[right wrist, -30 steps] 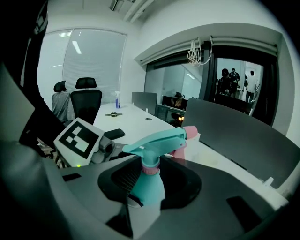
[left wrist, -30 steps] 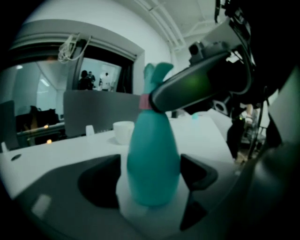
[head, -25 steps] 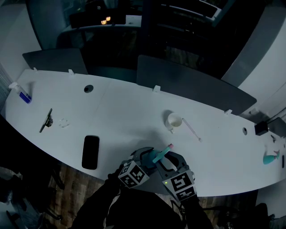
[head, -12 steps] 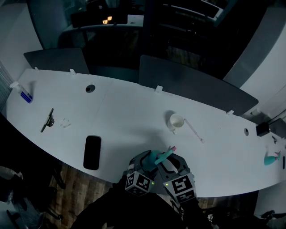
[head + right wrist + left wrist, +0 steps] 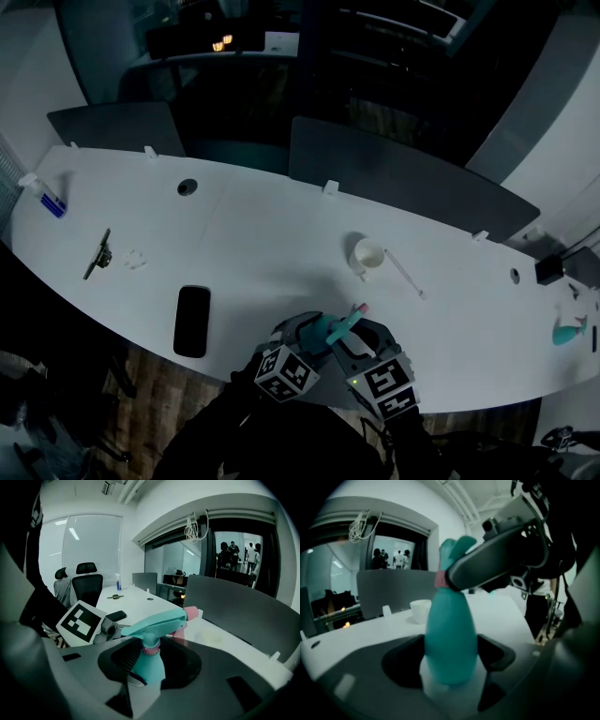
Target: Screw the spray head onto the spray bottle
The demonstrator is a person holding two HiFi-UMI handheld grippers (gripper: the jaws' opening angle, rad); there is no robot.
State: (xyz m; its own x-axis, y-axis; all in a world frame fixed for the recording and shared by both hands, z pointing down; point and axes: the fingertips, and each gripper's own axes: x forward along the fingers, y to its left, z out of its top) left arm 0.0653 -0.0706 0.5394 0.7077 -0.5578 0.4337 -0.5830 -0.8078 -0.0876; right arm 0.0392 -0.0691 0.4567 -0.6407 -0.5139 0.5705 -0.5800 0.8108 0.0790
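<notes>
A teal spray bottle (image 5: 328,329) with a teal spray head and pink nozzle (image 5: 359,307) is held over the white table's front edge (image 5: 234,375). My left gripper (image 5: 305,333) is shut on the bottle's body (image 5: 450,639); its jaws have just been closing a little with the bottle between them. My right gripper (image 5: 349,336) is shut on the spray head at its pink collar (image 5: 150,650), with the trigger body (image 5: 157,623) and nozzle (image 5: 190,613) rising above the jaws. The bottle's base is hidden.
A black phone (image 5: 190,319) lies left of my grippers. A white cup (image 5: 365,253) and a thin white tube (image 5: 403,272) sit behind them. A second teal sprayer (image 5: 567,330) is far right, a small bottle (image 5: 45,195) and a dark tool (image 5: 96,253) far left.
</notes>
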